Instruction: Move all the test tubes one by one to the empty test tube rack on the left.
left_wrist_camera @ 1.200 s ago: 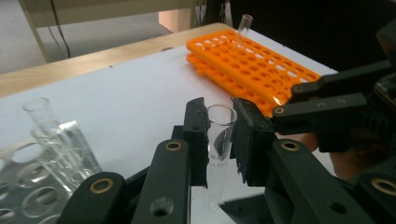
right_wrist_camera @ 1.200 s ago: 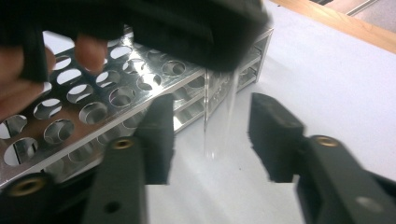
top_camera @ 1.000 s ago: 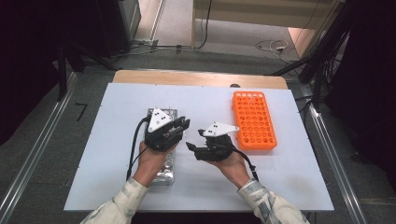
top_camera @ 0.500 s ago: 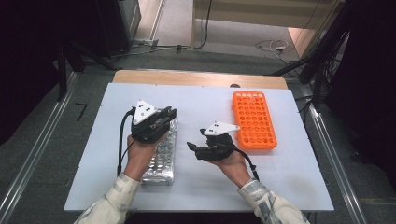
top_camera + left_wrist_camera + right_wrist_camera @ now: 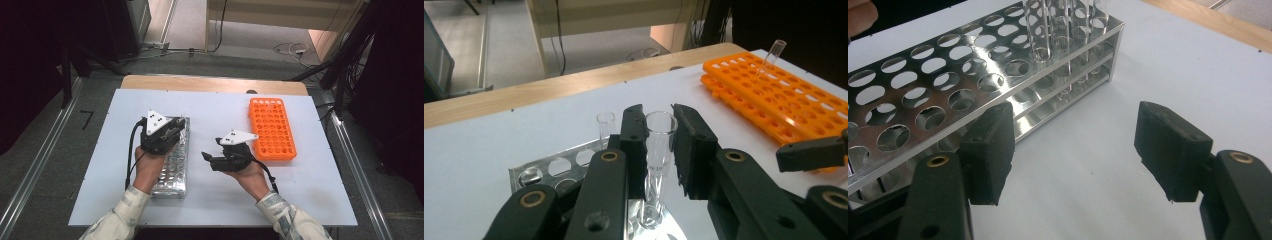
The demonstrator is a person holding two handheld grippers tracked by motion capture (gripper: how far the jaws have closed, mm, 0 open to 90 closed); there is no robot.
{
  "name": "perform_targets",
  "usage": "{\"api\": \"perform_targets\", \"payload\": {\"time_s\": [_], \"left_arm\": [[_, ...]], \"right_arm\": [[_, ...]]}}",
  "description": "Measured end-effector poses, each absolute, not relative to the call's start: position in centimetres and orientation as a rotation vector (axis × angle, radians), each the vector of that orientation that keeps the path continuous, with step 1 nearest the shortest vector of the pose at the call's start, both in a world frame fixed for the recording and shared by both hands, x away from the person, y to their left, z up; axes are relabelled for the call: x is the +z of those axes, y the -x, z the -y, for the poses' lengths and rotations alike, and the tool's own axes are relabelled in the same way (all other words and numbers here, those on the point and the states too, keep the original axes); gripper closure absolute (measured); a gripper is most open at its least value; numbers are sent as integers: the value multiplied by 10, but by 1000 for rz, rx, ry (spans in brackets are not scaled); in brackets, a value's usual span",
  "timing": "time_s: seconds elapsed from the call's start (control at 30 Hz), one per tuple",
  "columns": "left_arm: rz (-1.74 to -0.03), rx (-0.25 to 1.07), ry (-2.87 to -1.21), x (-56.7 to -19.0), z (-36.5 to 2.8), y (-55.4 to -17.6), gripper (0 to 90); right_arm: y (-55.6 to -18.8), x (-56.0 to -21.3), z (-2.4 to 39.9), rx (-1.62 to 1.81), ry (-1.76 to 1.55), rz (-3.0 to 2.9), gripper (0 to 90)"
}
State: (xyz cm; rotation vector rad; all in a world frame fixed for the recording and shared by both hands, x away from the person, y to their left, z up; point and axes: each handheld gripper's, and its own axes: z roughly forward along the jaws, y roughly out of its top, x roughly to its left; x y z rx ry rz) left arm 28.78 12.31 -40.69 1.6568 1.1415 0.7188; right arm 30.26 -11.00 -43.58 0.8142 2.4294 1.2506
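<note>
The place looks like a lab bench rigged for recording. A white tabletop (image 5: pixel 310 200) on a wooden board carries a metal tube rack (image 5: pixel 172 170) at near left with clear glass test tubes (image 5: pixel 658 150) and an orange plastic tube rack (image 5: pixel 272 129) at far right. Aluminium frame rails (image 5: pixel 35 170) flank the table, and loose cables (image 5: pixel 292 50) lie on the far floor.

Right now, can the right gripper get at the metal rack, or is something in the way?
Probably yes. The right gripper stands open beside the metal rack, with bare table between its jaws and nothing across the near wall. The left gripper, shut on a glass tube, works at the far end.
</note>
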Motion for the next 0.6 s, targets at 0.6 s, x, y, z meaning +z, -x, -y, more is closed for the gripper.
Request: {"api": "perform_targets", "payload": {"time_s": [0.6], "left_arm": [[-1188, 706, -1728, -427, -119, -289, 747]], "right_arm": [[-303, -437, 112, 1239, -814, -2433, 312]]}}
